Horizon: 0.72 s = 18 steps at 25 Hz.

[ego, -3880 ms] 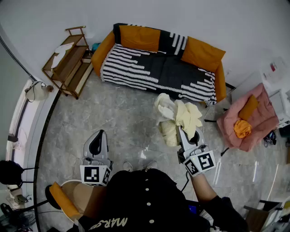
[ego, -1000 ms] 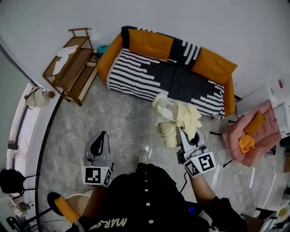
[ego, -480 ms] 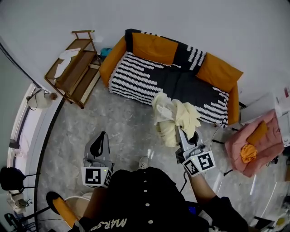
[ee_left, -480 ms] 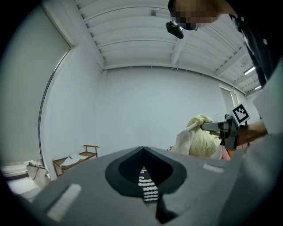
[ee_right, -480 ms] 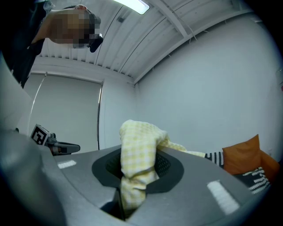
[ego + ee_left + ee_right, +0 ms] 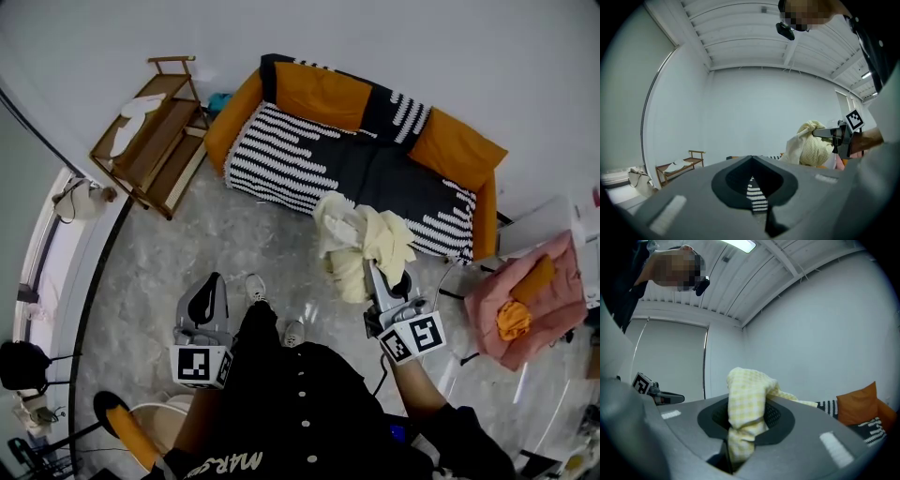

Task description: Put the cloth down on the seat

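A grey marble floor (image 6: 225,234) runs up to an orange sofa draped in a black-and-white striped throw (image 6: 356,155), set against a white wall. A slatted wooden rack (image 6: 155,131) stands at the sofa's left end. The right tool (image 6: 370,272) pinches a bunched pale yellow checked cloth (image 6: 361,234), which hangs over the floor just in front of the sofa's seat. The left tool (image 6: 210,281) is held level, well apart from the cloth, its jaws pressed together on nothing.
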### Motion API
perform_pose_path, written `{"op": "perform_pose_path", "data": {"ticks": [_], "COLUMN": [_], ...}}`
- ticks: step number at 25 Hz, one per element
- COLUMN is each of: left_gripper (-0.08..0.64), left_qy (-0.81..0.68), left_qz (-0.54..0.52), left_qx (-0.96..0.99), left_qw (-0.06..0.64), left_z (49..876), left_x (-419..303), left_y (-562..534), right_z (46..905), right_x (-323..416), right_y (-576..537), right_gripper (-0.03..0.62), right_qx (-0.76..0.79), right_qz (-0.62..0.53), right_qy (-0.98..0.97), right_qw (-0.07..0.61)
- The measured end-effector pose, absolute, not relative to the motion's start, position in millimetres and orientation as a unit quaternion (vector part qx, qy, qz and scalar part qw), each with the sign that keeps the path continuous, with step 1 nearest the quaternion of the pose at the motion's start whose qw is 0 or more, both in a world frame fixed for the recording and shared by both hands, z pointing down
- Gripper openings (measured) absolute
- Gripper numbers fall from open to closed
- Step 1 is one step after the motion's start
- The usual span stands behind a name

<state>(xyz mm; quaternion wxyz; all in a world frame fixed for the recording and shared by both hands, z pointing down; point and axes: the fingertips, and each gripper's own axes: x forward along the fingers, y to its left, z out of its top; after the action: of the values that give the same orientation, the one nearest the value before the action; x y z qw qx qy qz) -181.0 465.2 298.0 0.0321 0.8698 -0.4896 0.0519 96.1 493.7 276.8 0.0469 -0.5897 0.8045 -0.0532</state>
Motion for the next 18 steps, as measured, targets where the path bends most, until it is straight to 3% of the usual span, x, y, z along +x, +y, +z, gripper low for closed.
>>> {"op": "perform_pose_path", "data": {"ticks": [18], "left_gripper": [0.000], "left_qy": [-0.476], "left_qz": [0.049], "left_qx": [0.878], "left_qw": [0.033], "left_z": [303], "left_x": [-164], "left_y": [408], "right_z": [281], "right_x": [108], "right_y": [445], "right_gripper": [0.112], "right_qx": [-0.598], "right_qz": [-0.050], "right_qy": [0.799], "right_qw": [0.034]}}
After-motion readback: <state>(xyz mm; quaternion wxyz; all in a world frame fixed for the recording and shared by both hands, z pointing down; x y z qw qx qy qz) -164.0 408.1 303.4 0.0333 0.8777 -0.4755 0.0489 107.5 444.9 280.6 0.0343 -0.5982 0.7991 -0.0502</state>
